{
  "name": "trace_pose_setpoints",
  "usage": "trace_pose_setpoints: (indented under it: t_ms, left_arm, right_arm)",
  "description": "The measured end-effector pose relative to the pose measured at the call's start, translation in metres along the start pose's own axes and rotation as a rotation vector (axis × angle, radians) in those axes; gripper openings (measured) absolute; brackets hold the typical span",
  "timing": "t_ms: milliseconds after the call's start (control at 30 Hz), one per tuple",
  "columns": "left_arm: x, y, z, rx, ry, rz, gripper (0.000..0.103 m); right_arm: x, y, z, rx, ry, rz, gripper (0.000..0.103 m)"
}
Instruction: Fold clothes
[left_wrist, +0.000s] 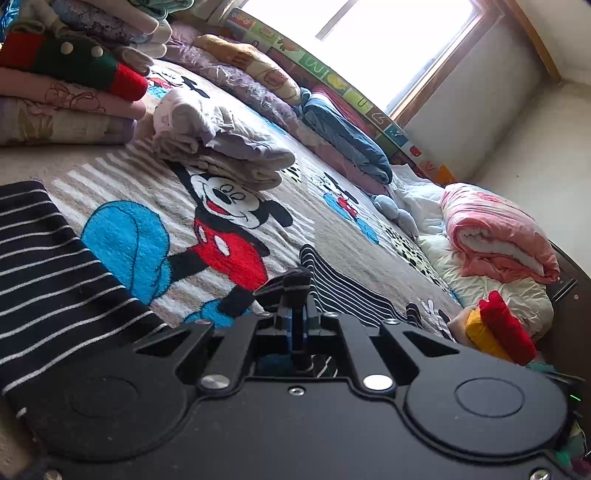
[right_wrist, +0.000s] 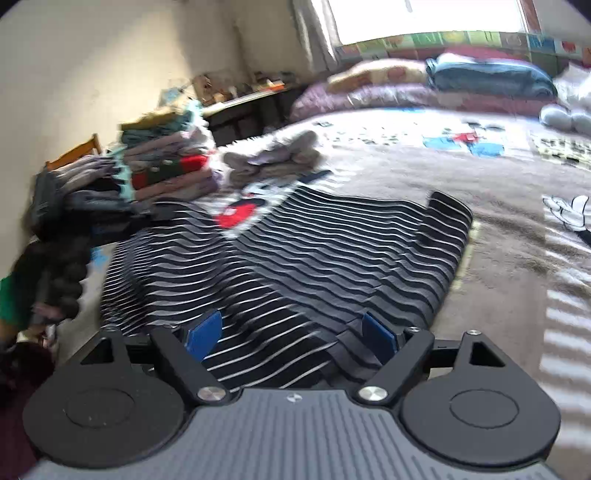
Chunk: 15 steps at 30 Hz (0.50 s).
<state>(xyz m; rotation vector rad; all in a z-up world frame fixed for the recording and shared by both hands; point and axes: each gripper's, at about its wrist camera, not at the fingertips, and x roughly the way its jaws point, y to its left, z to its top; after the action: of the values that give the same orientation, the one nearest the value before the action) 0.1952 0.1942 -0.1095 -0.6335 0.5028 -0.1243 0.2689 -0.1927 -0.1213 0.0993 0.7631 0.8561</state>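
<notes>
- Left wrist view: the left gripper (left_wrist: 297, 286) had its fingers pressed together, pinching a bunched fold of the black garment with thin white stripes (left_wrist: 55, 266) right at the tips.
- From that pinch the striped cloth ran to the right across the bed cover (left_wrist: 122, 177), and a broad panel of the same fabric lay at the near left, beside the gripper body.
- The cover carried a cartoon mouse print (left_wrist: 225, 221) in red, black and blue, just beyond the fingertips.
- Farther off lay a folded pale bundle (left_wrist: 218, 144); a taller stack of folded clothes (left_wrist: 74, 85) stood at the far left, and a rolled pink quilt (left_wrist: 495, 229) at the right.
- A coloured letter mat (left_wrist: 332, 77) stood against the wall below the window; single letters showed on its tiles, but I could not read them with certainty.
- Right wrist view: the right gripper (right_wrist: 291, 332) had its blue pads (right_wrist: 205, 334) spread wide, neither pressing on anything.
- The striped garment lay spread flat on the cover, beneath and between the open fingers and reaching away toward the far side.
- This view was blurred; no writing could be read.
</notes>
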Motion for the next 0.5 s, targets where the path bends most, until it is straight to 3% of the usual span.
trace_pose_setpoints:
  t_ms: [67,167,267,433,500]
  left_arm:
    - [-0.001,0.002,0.001,-0.008,0.0,-0.002,0.002]
    - [-0.001,0.004,0.001,-0.016,0.0,-0.01,0.002]
    - [0.0,0.005,0.001,-0.017,0.005,-0.014,0.002]
    - [0.001,0.007,0.002,-0.026,0.007,-0.018,0.002]
    - [0.002,0.009,0.002,-0.031,0.01,-0.019,0.002]
  right_arm:
    - [0.013,-0.024,0.009,0.058,0.038,0.06,0.085]
    - [0.009,-0.043,0.036,0.145,0.011,0.139,0.084]
    - [0.012,-0.058,0.066,0.134,-0.03,0.085,0.084]
    - [0.046,-0.101,0.092,0.248,-0.099,0.051,0.084]
    - [0.068,-0.122,0.091,0.329,-0.076,0.043,0.084]
